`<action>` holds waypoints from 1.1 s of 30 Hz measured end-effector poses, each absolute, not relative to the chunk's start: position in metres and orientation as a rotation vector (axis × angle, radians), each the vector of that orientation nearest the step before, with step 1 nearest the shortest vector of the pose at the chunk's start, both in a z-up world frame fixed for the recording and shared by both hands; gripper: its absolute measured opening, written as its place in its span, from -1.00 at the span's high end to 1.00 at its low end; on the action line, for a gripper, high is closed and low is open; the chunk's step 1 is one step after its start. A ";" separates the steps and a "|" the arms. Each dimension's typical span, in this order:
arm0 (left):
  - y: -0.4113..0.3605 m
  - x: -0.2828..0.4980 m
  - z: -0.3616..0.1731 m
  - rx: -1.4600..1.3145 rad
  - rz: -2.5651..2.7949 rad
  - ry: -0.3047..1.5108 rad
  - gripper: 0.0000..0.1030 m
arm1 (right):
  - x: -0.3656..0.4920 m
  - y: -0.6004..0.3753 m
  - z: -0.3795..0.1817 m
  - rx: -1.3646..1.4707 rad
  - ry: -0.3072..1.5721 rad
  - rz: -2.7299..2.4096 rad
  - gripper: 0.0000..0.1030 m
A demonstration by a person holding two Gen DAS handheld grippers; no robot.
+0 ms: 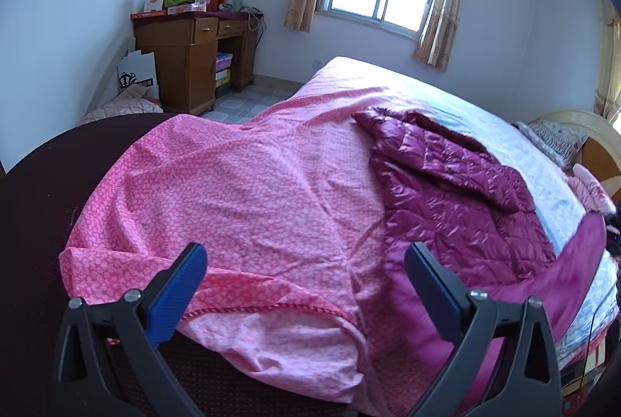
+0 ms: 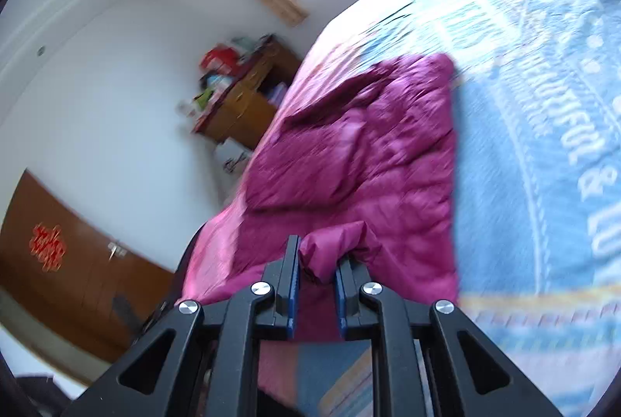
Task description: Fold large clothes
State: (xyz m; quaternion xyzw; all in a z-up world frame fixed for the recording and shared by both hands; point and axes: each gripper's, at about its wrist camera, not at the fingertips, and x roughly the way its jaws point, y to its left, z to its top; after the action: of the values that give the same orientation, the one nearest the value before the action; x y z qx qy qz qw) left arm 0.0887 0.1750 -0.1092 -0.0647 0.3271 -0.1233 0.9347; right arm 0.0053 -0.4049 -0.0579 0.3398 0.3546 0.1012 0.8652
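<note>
Left gripper (image 1: 304, 265): fingers spread wide, holding nothing, hanging over the pink patterned sheet (image 1: 240, 184) near the bed's foot end.
Jacket (image 1: 458, 184): the magenta quilted coat lies crumpled on the bed, partly on the pink sheet, partly on the blue bedspread (image 2: 543, 106).
Right gripper (image 2: 316, 275): fingers pressed in on a bunched fold of the jacket's edge — a thick pinch, view blurred.
Step in hand: likely drawing that edge out to spread the coat.
Doing it well: pull low and steady so the slick fabric does not slip — the free gripper should take the opposite edge before folding.
</note>
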 end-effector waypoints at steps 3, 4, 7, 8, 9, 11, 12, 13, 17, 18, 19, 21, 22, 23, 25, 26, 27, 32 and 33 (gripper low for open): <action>0.177 0.094 -0.114 -0.123 -0.247 0.689 -1.00 | 0.031 -0.416 -0.074 0.705 0.776 0.141 0.71; 0.177 0.095 -0.115 -0.120 -0.247 0.691 -1.00 | 0.038 -0.419 -0.081 0.713 0.789 0.122 0.71; 0.177 0.100 -0.117 -0.105 -0.251 0.696 -1.00 | 0.052 -0.431 -0.100 0.743 0.814 0.071 0.71; 0.175 0.102 -0.117 -0.098 -0.263 0.697 -1.00 | 0.055 -0.434 -0.106 0.755 0.819 0.055 0.71; 0.172 0.103 -0.117 -0.086 -0.282 0.698 -1.00 | 0.058 -0.437 -0.112 0.765 0.825 0.042 0.71; 0.163 0.104 -0.116 -0.048 -0.322 0.693 -1.00 | 0.062 -0.439 -0.121 0.776 0.837 0.013 0.71; 0.156 0.105 -0.115 -0.023 -0.344 0.686 -1.00 | 0.064 -0.439 -0.125 0.776 0.843 0.003 0.71; 0.147 0.105 -0.114 0.009 -0.370 0.677 -1.00 | 0.067 -0.439 -0.129 0.774 0.846 -0.001 0.71; 0.108 0.112 -0.104 0.124 -0.487 0.611 -1.00 | 0.073 -0.440 -0.134 0.770 0.852 -0.015 0.71; 0.100 0.116 -0.102 0.133 -0.505 0.598 -1.00 | 0.074 -0.440 -0.134 0.764 0.853 -0.019 0.71; 0.093 0.122 -0.099 0.131 -0.530 0.589 -1.00 | 0.077 -0.440 -0.133 0.756 0.854 -0.024 0.71; 0.082 0.138 -0.095 0.097 -0.594 0.591 -1.00 | 0.081 -0.439 -0.134 0.748 0.857 -0.029 0.71; 0.077 0.148 -0.094 0.069 -0.620 0.598 -1.00 | 0.082 -0.440 -0.134 0.746 0.857 -0.033 0.71; 0.074 0.160 -0.095 0.026 -0.651 0.611 -1.00 | 0.084 -0.441 -0.135 0.752 0.856 -0.039 0.71; 0.067 0.179 -0.098 -0.041 -0.699 0.652 -1.00 | 0.084 -0.445 -0.136 0.774 0.850 -0.044 0.71; 0.063 0.190 -0.102 -0.066 -0.716 0.674 -1.00 | 0.084 -0.446 -0.137 0.786 0.848 -0.042 0.71; 0.059 0.196 -0.105 -0.076 -0.716 0.692 -1.00 | 0.084 -0.448 -0.138 0.801 0.842 -0.039 0.71; 0.049 0.220 -0.116 -0.103 -0.698 0.760 -1.00 | 0.078 -0.459 -0.132 0.875 0.806 0.000 0.56; 0.047 0.222 -0.117 -0.105 -0.700 0.769 -1.00 | 0.074 -0.462 -0.128 0.884 0.779 0.018 0.46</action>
State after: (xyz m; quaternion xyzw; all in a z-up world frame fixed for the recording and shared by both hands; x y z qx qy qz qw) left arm 0.2221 0.0465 -0.1174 -0.0502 0.3672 -0.3344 0.8665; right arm 0.0743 -0.4620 -0.1278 0.4167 0.3672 0.0087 0.8315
